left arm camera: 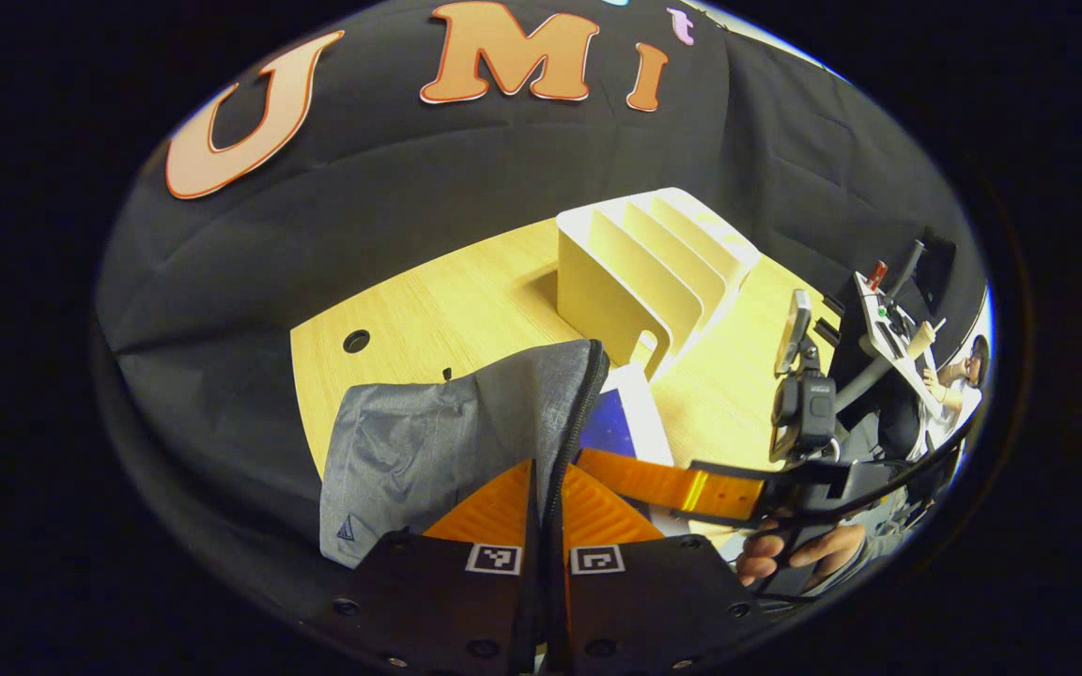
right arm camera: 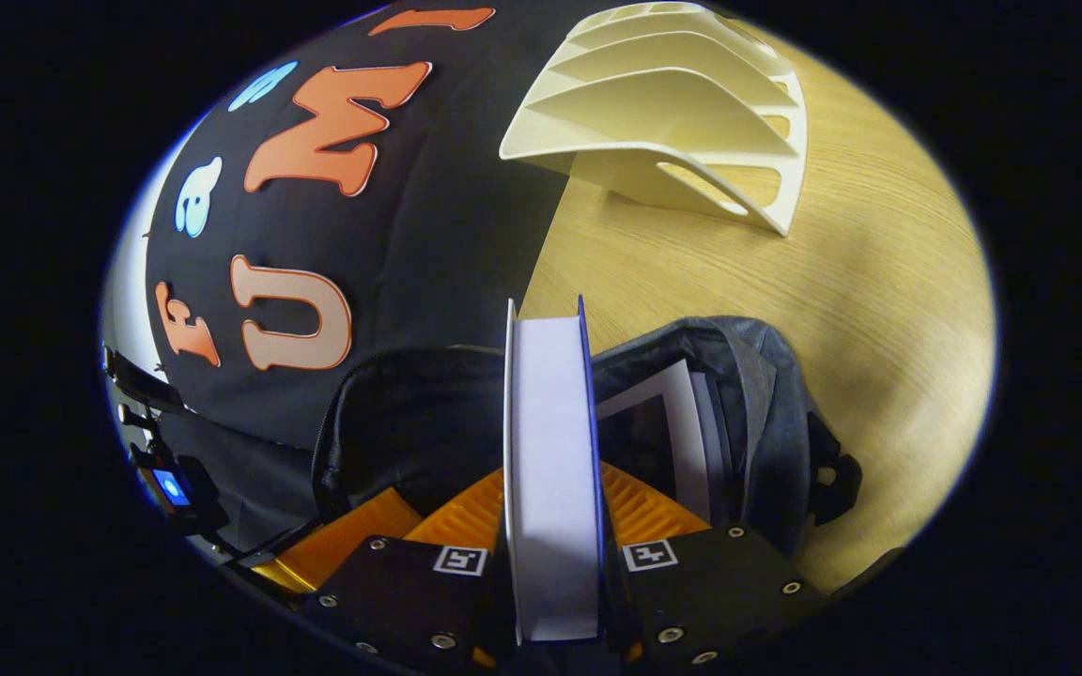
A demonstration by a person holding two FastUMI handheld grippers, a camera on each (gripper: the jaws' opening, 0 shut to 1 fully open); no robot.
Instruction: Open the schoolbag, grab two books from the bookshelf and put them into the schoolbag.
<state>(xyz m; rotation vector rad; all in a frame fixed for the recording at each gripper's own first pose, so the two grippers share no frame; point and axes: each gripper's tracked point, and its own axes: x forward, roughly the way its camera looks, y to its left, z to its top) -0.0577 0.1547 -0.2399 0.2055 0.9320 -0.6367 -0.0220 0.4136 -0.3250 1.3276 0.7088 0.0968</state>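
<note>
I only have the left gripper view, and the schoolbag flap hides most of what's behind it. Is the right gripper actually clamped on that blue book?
Observer: Yes. In the right gripper view the right gripper is shut on the blue-covered book, which it holds on edge.
Operator: Where is it pointing?
Observer: Into the open mouth of the schoolbag. I cannot tell how deep it is.
Operator: Is anything already in the bag?
Observer: One other book, standing against the bag's grey wall.
</note>
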